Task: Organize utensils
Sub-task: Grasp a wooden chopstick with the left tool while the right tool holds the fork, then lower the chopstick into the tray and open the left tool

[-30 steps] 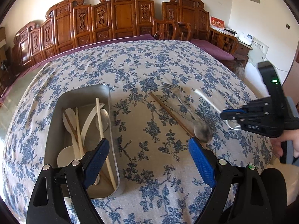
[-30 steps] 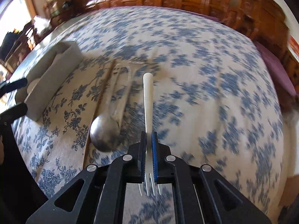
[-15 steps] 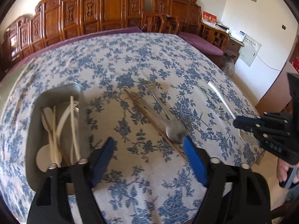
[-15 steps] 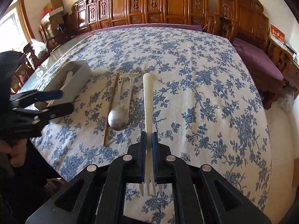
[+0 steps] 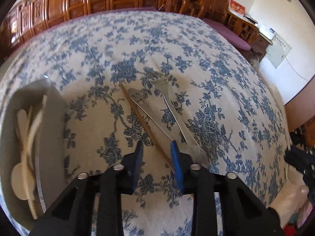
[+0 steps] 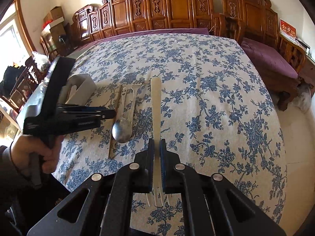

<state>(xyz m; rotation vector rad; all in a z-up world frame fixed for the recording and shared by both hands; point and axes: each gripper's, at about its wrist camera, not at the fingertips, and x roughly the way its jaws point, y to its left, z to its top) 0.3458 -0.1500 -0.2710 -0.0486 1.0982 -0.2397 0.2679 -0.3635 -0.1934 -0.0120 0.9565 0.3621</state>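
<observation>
Carved wooden chairs (image 6: 171, 9) line the far wall behind a wide counter (image 6: 216, 98) draped in a cloth of blue flowers on cream. Toward the left side of the counter stands a metal tray (image 5: 53, 122) that holds pale spoons and sticks, blurred in the left wrist view. Out on the cloth, well apart from the tray, lie three loose utensils side by side: a wooden chopstick (image 5: 145, 125), a metal spoon (image 6: 122, 126) whose handle end bears a small smiling face, and a second metal utensil (image 5: 171, 108) just beside it, its kind hard to tell.

A person's hand (image 6: 33, 151) holds the left tongs (image 5: 157, 151), which point steeply down over the near ends of those utensils. Its jaws are closing; the chopstick runs through the gap between the blue pads (image 5: 175, 157), and the right pad is at or very near it, though I cannot tell whether it touches. The left pad stands clear.

Over the near edge of the counter, the right tongs (image 6: 157, 147) are clamped tight on a white plastic fork (image 6: 156, 106), held above the cloth with the handle pointing away and the tines back toward the camera.
</observation>
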